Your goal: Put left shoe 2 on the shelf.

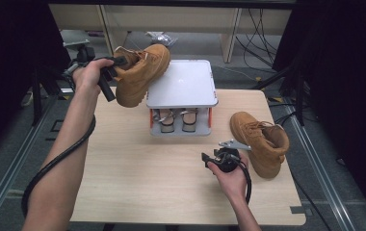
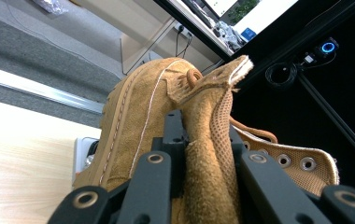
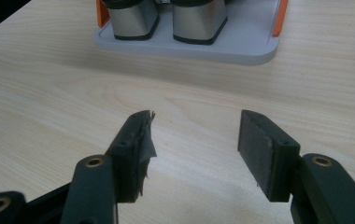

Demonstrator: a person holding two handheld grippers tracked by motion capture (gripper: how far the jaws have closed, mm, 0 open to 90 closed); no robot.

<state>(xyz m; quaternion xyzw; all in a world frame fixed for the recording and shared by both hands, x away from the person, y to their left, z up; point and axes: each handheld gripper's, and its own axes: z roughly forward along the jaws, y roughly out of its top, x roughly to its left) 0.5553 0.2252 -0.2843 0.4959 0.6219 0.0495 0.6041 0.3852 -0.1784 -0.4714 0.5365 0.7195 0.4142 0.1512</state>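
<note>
Step in hand, as judged: a tan suede boot (image 1: 140, 74) is being carried by the left gripper (image 1: 111, 67) toward the top deck of the small two-tier shoe rack (image 1: 183, 84) at the far middle of the wooden table (image 1: 137, 183). The boot is held in the air, tilted, toe end over the rack's left front corner, sole not yet set on the white deck. In the left gripper view the jaws are seen clamped on the collar of the boot (image 2: 203, 140), suede and mesh lining pinched between the pads, so the grip is on a thin flap and not on the body. The second boot of the pair (image 1: 263, 142) is lying on the table at the right, well apart from the rack, just beside the right gripper (image 1: 222, 159). The right gripper is held low over the table with jaws wide apart and nothing between them; a frayed bit of pad tape is seen on one fingertip (image 3: 140, 140). A pair of silver heeled shoes (image 1: 178, 120) is already parked on the lower tier. Next move, as judged: the carried boot is to be swung further over the deck, levelled so the sole lands flat, and kept to one side so room is left for its mate; release only once weight is taken by the deck, since a collar grip lets the boot swing. The right-hand boot is then to be picked up
</note>
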